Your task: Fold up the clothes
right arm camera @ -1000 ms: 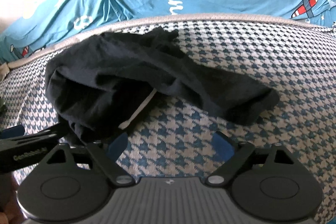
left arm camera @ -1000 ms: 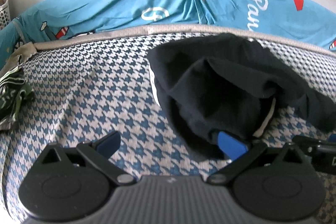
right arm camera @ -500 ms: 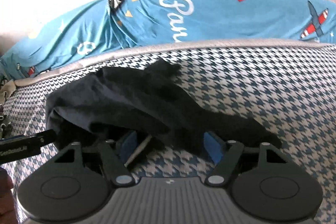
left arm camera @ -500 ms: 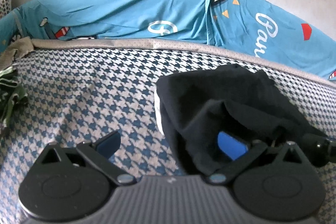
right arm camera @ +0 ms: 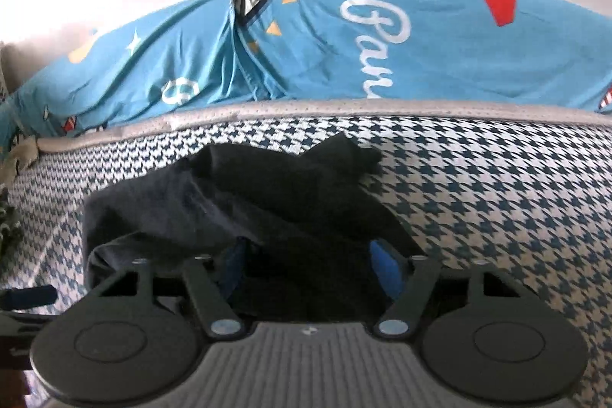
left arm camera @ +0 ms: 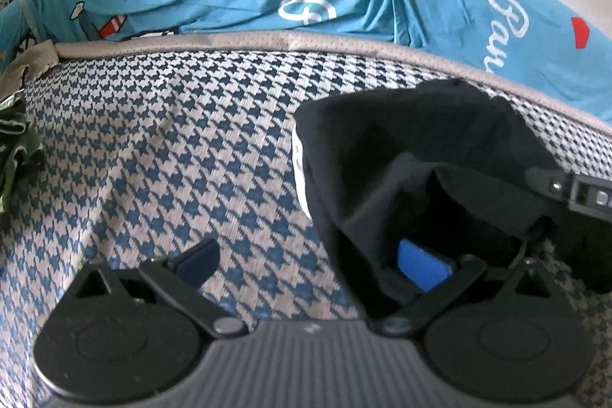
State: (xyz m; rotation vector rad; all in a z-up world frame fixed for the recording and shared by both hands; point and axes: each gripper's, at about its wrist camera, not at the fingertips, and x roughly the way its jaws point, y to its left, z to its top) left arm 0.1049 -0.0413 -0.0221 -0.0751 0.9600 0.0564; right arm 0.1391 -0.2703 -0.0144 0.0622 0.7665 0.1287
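**We work a rumpled black garment on the houndstooth bed**

The crumpled black cloth garment (left arm camera: pixel 401 155) lies bunched in loose folds on the blue-and-white houndstooth bed cover (left arm camera: pixel 160 155), near the grey piped edge (left arm camera: pixel 229 41) and the turquoise printed sheet (right arm camera: pixel 306 56) behind it. Our left tool (left arm camera: pixel 310 259) stands wide, one blue pad on bare cover and the other tucked under a lifted flap of the cloth. Our right tool (right arm camera: pixel 310 266) is partly spread with black cloth filling the gap; we cannot tell whether it pinches any. We judge that we are gathering an edge. The next move calls for closing on a single layer at two well-separated points, then drawing the cloth flat so that a clean crease can be laid.
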